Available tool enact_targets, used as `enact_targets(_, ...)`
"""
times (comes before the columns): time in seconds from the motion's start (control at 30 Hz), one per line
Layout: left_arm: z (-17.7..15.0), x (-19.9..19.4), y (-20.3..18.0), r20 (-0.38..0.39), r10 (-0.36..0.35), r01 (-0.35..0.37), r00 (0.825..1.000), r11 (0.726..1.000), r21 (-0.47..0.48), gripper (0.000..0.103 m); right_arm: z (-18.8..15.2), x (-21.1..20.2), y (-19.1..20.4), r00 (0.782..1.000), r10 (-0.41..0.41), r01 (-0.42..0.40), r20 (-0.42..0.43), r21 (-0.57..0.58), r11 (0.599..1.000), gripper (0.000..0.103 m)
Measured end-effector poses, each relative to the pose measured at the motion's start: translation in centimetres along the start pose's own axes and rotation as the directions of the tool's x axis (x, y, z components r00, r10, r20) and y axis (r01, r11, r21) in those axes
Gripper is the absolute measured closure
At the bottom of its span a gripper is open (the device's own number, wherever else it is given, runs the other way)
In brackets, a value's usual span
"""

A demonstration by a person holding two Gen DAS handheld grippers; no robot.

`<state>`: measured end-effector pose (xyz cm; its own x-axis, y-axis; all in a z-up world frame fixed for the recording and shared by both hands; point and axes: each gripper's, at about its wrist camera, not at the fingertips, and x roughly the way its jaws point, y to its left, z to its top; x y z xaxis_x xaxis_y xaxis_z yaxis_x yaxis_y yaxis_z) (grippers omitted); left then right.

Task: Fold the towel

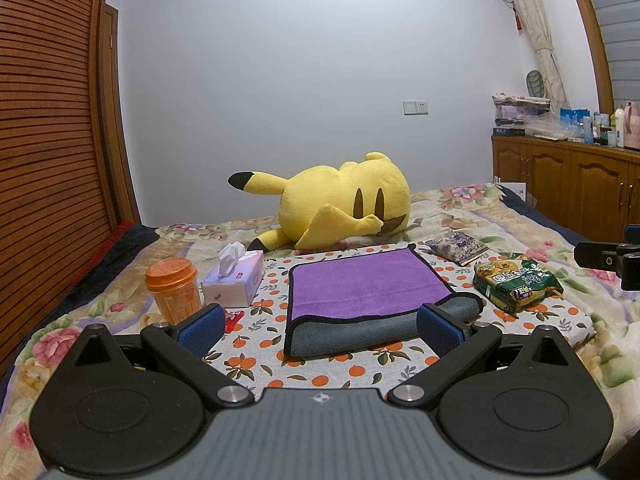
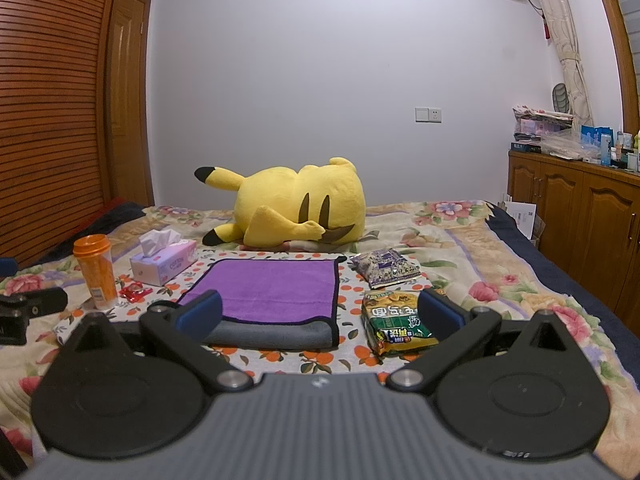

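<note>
A purple towel (image 1: 360, 284) with a grey underside and black trim lies folded on an orange-print cloth (image 1: 320, 368) on the bed. The grey layer shows along its near edge. It also shows in the right wrist view (image 2: 272, 288). My left gripper (image 1: 320, 330) is open and empty, held just in front of the towel's near edge. My right gripper (image 2: 320, 316) is open and empty, over the towel's near right corner and a green snack bag (image 2: 396, 320). The right gripper shows at the right edge of the left wrist view (image 1: 608, 260).
An orange cup (image 1: 174, 290), a tissue box (image 1: 234, 280) and a red wrapper (image 2: 134, 292) lie left of the towel. The green snack bag (image 1: 516, 284) and a purple packet (image 1: 458, 246) lie right. A yellow plush (image 1: 340, 208) lies behind. A wooden cabinet (image 1: 568, 180) stands right.
</note>
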<state>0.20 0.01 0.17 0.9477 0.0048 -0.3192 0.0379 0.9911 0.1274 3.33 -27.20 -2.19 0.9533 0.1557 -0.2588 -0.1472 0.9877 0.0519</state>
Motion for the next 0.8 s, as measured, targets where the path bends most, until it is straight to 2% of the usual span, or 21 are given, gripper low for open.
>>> enact_targets(0.6, -0.02, 0.00, -0.03, -0.001, 0.001, -0.001, 1.000, 1.000, 0.002, 0.000, -0.01, -0.03, -0.07, 1.000, 0.000, 0.000, -0.001, 0.000, 1.000, 0.000)
enact_targets(0.8, -0.18, 0.11, 0.51, -0.024, -0.005, 0.005, 1.000, 1.000, 0.002, 0.000, 0.10, 0.10, 0.15, 1.000, 0.003, -0.003, -0.007, 0.000, 1.000, 0.000)
